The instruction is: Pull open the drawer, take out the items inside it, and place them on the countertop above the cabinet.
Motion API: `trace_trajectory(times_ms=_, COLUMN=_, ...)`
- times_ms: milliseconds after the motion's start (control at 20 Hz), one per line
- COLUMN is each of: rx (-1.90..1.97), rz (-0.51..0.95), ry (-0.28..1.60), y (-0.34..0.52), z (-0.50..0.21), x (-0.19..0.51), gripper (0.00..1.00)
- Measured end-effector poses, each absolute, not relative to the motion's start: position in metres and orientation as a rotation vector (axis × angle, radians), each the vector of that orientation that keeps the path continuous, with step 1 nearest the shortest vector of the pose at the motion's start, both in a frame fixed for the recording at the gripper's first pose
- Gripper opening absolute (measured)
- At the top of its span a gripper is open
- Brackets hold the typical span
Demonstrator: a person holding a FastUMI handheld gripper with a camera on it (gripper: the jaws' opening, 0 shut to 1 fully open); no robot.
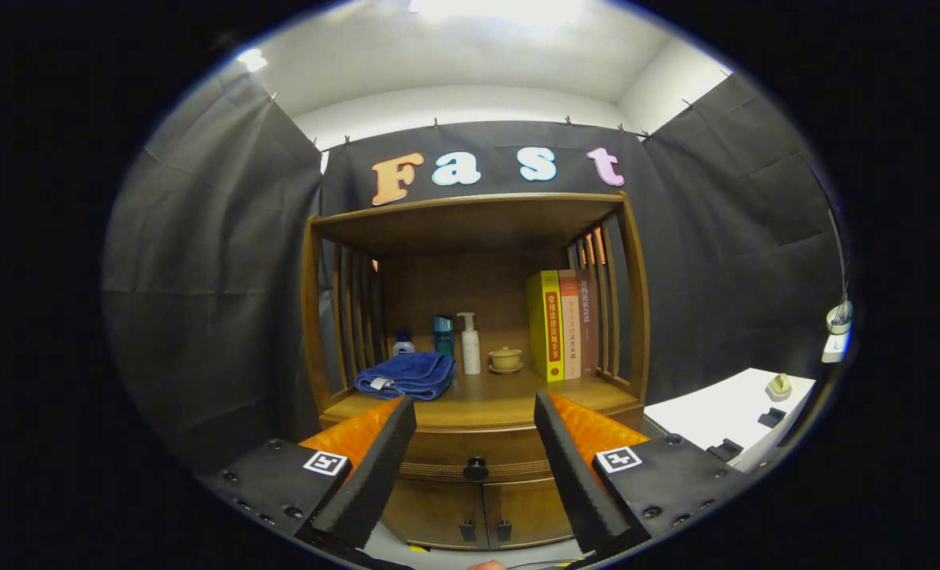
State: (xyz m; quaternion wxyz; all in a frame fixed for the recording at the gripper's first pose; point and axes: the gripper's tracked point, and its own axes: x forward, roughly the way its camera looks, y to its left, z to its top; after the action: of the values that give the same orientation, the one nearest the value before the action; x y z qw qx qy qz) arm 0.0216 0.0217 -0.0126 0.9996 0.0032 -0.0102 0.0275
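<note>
Gripper fingers spread, facing shut drawer and knob; towel, bottles, cup, books crowding countertop.

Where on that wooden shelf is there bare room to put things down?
The countertop is bare along its front edge, ahead of the cup and books. The back is crowded: folded blue towel, bottles. The open tongs hold nothing, and the drawer knob sits between them.

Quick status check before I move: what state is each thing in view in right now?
Gripper: open, holding nothing, short of the cabinet.
Drawer: closed, knob untouched.
Lower cabinet doors: shut.
Blue towel: folded on the countertop.
Books: upright.
Pump bottle: upright.
</note>
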Motion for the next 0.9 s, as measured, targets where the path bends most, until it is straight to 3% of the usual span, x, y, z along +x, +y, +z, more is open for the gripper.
trace_trajectory(times_ms=900, rx=-0.046, rz=0.047, ry=0.091, y=0.027, z=-0.202, x=0.149, gripper=1.00)
